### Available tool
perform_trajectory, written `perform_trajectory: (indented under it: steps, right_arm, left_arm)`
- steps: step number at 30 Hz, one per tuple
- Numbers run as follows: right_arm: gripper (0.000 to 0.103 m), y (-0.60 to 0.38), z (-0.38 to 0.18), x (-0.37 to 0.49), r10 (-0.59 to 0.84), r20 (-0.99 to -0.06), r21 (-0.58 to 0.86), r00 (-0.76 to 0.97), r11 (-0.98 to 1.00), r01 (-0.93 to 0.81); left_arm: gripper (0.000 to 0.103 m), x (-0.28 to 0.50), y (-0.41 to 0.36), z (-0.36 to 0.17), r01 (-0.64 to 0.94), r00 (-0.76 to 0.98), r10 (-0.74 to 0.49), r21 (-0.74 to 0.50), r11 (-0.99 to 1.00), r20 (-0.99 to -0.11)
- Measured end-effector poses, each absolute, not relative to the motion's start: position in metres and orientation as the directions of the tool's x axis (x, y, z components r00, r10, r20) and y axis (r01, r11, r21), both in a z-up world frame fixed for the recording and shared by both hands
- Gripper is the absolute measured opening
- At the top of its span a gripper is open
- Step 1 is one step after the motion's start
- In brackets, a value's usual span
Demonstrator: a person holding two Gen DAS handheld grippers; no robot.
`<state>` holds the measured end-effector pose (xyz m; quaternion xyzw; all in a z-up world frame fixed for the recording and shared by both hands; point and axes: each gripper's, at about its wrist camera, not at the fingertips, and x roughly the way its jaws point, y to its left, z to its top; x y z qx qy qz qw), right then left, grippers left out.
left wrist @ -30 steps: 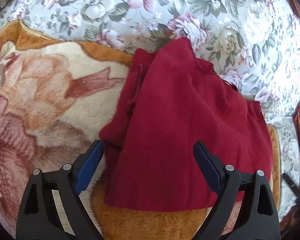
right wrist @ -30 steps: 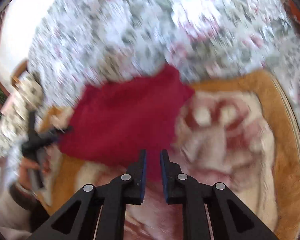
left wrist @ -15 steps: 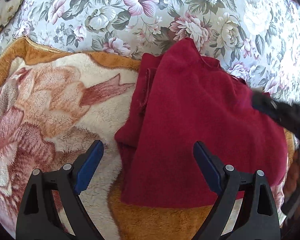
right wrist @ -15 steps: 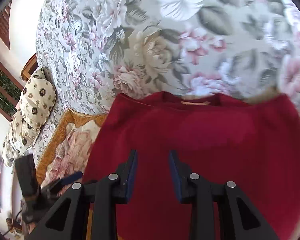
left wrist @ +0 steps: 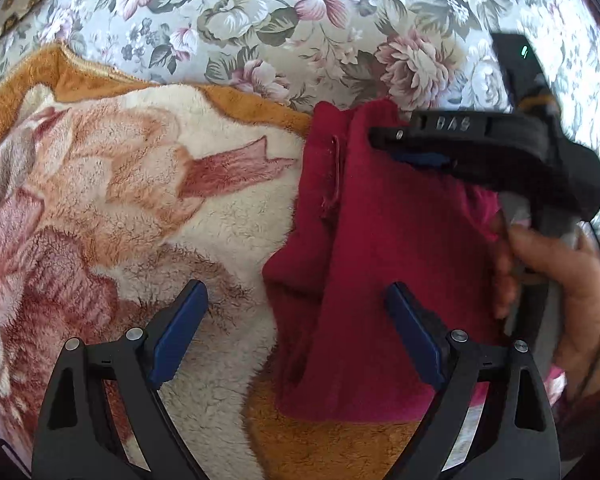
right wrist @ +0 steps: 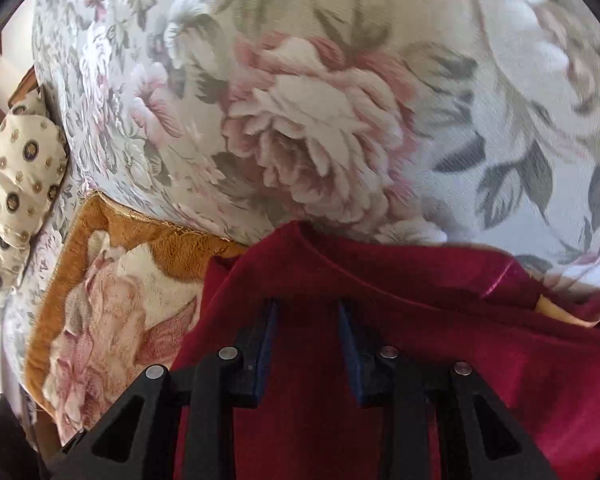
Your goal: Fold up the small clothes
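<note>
One lengthwise fold is seen in the dark red knitted garment (left wrist: 384,264) — more folding is judged left; left gripper (left wrist: 296,332) spread wide, right gripper (right wrist: 306,344) parted, nothing grasped.

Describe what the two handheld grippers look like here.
Both are matte black plastic. The left gripper has triangular cut-outs, silver rivets and blue finger pads. The right gripper matches; its side reads "BAS", with a small green light.

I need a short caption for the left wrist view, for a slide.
Open left gripper above a red garment on a fleece blanket; right gripper at its far edge.
</note>
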<state>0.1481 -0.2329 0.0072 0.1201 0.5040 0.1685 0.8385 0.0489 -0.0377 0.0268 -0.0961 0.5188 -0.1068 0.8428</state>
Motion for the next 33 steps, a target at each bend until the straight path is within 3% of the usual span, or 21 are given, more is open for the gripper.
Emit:
perform_trajectory:
  steps: [9,17,20,23,30,33]
  right_arm:
    - [0.034,-0.227,0.041,0.121,0.508,-0.740,0.466,0.442,0.860,-0.207]
    - [0.037,-0.207,0.026,0.145,0.474,-0.793,0.462,0.383,0.877,-0.129]
    - [0.037,-0.210,0.020,0.147,0.516,-0.765,0.513,0.384,0.850,-0.119]
    - [0.007,-0.206,0.027,0.143,0.485,-0.764,0.456,0.426,0.873,-0.174]
    - [0.001,-0.184,0.044,0.148,0.555,-0.720,0.480,0.417,0.832,-0.277]
    - [0.001,-0.181,0.030,0.155,0.505,-0.764,0.451,0.402,0.863,-0.228]
  left_arm:
    - [0.091,0.047,-0.039,0.030,0.084,0.453,-0.259,-0.249,0.965,-0.853]
    - [0.091,0.045,-0.031,0.041,0.070,0.496,-0.215,-0.208,0.976,-0.841]
    - [0.091,0.048,-0.028,0.038,0.069,0.478,-0.231,-0.226,0.972,-0.848]
    - [0.091,0.049,-0.026,0.040,0.070,0.482,-0.232,-0.227,0.971,-0.845]
    - [0.091,0.048,-0.018,0.045,0.052,0.498,-0.236,-0.244,0.968,-0.834]
    - [0.091,0.050,-0.017,0.043,0.048,0.491,-0.236,-0.245,0.968,-0.839]
